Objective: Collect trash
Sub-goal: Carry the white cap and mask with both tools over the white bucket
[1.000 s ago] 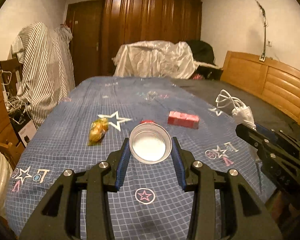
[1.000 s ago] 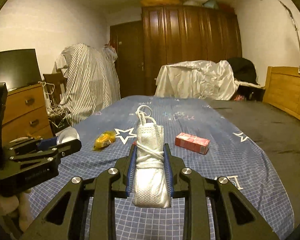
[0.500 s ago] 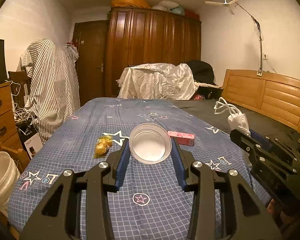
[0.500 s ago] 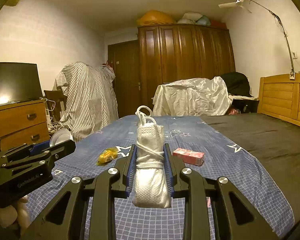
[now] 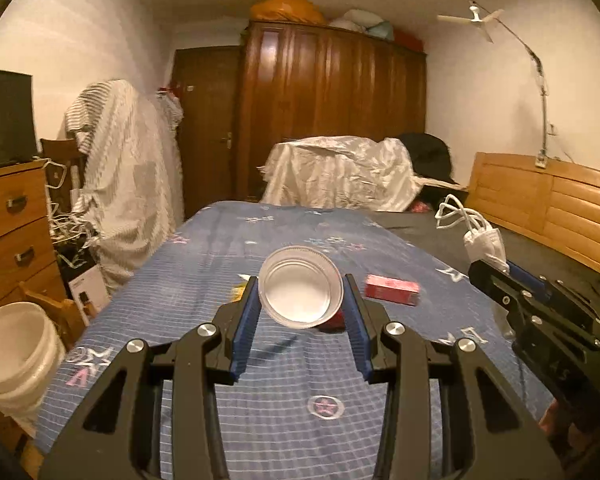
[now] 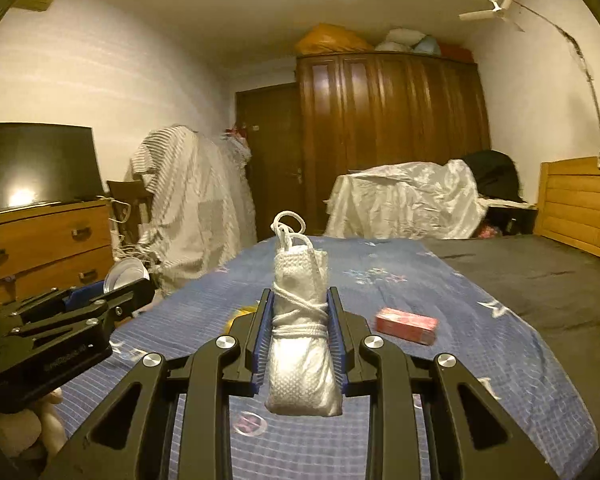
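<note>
Two pieces of trash were already in hand, one in each tool.

Left wrist view: the left tool [image 5: 301,305] was closed on a clear plastic cup [image 5: 301,286], its blue pads pressing the cup's sides and its open mouth facing the camera. The cup was held clear above the bed [image 5: 204,264], which wore a blue checked cover with stars. A red box [image 5: 392,289] lay on the cover toward the bed's right edge, just beyond the cup. A scrap of something yellow showed at the left pad, mostly hidden. A white bucket [image 5: 16,344] stood on the floor off the bed's near left corner. At the right of the frame the right tool [image 5: 500,268] appeared side on, carrying a white face mask [image 5: 484,244].

Right wrist view: the right tool [image 6: 300,322] was clamped tight on the folded face mask [image 6: 302,320], which was bound by its own ear loops and stood up between the pads. The red box [image 6: 406,325] lay on the bed [image 6: 420,280] right of centre. The left tool [image 6: 112,292] showed at the left with the cup [image 6: 125,274].

Judging by this, the picking-up step seemed finished for these two items, and carrying them to a bin seemed to be in hand. The white bucket looked the likely target; the next move would call for bringing each tool over its mouth and opening the pads. The red box and the yellow scrap remained to be collected.
</note>
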Motion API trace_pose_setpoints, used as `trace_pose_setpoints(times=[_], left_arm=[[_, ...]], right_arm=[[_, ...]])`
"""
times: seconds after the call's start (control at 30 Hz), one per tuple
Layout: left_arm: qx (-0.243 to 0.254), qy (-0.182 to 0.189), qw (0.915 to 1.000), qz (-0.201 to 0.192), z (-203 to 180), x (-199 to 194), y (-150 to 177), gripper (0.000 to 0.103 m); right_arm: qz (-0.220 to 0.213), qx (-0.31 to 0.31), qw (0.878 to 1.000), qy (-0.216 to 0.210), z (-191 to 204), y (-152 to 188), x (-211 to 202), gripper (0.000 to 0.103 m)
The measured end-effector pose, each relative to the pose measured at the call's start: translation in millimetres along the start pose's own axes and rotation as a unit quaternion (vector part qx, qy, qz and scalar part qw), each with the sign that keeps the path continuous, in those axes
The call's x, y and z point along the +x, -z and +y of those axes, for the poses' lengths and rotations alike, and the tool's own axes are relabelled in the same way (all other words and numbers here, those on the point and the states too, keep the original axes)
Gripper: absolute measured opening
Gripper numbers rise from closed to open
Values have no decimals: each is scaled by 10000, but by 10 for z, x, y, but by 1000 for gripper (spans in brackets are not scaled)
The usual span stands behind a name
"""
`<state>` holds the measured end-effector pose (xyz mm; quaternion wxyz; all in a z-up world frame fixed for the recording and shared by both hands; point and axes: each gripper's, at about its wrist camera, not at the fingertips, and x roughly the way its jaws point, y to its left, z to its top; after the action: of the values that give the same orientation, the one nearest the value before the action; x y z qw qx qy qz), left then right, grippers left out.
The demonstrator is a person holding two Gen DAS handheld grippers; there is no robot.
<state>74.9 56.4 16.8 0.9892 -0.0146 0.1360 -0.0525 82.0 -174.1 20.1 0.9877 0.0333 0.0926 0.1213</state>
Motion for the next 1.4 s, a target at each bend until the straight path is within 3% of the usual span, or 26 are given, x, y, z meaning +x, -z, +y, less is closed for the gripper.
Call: trace_pose_setpoints(times=[0.37,0.73,1.07,1.4], left_arm=[[-228,-928,9954,18,952,-142,-161,39],[-543,-1901,9802,129,2019,-390,-275,39],[-924,-2576,9608,434,2911,-573,-207,39],[-1257,-2887,9450,891,3525,-589,-26,39]], right_arm=[[208,-216,9946,-995,978,-311,663,27],[519,-576,9777,-1949,2315,-546,1260,27],[929,-1023,9534,-2683,3590,-604,1841,27],[1527,-1415,9226,-3247,4780,-545,2427,27]])
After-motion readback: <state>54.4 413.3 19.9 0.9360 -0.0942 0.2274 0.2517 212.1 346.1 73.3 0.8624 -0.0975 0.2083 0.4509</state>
